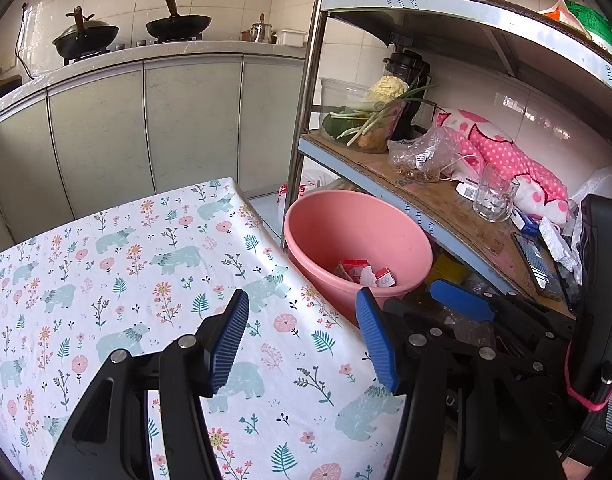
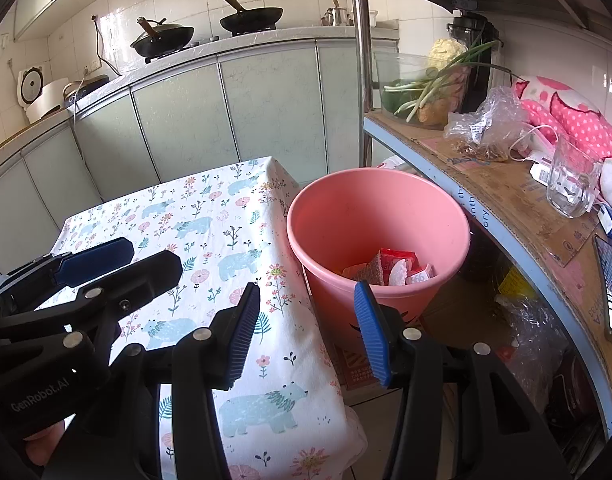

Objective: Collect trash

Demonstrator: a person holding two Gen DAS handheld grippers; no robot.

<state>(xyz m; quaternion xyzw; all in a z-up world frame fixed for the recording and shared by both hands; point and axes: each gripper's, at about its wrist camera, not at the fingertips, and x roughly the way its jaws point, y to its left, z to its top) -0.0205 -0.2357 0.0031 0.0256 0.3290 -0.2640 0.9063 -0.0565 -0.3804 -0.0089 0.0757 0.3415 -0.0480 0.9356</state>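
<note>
A pink bucket (image 1: pixel 386 236) (image 2: pixel 386 208) stands on the floor between the table and the shelf rack. Red and white wrappers (image 1: pixel 364 272) (image 2: pixel 402 266) lie at its bottom. My left gripper (image 1: pixel 301 308) is open over the right part of the bear-print tablecloth (image 1: pixel 145 260), with nothing between its blue pads. My right gripper (image 2: pixel 306 296) is open too and empty, at the table's right edge just short of the bucket's near rim. The two grippers sit side by side: a blue right finger (image 1: pixel 462 300) shows in the left wrist view, and the left fingers (image 2: pixel 101 256) in the right wrist view.
A metal shelf rack (image 1: pixel 306 80) (image 2: pixel 362 80) stands right of the bucket. Its cardboard-lined shelf holds a glass mug (image 1: pixel 494 196) (image 2: pixel 572 184), a plastic bag (image 1: pixel 422 156), pink dotted fabric (image 1: pixel 506 152) and a bowl of vegetables (image 2: pixel 422 84). Cabinets and a counter with woks (image 1: pixel 177 24) line the back.
</note>
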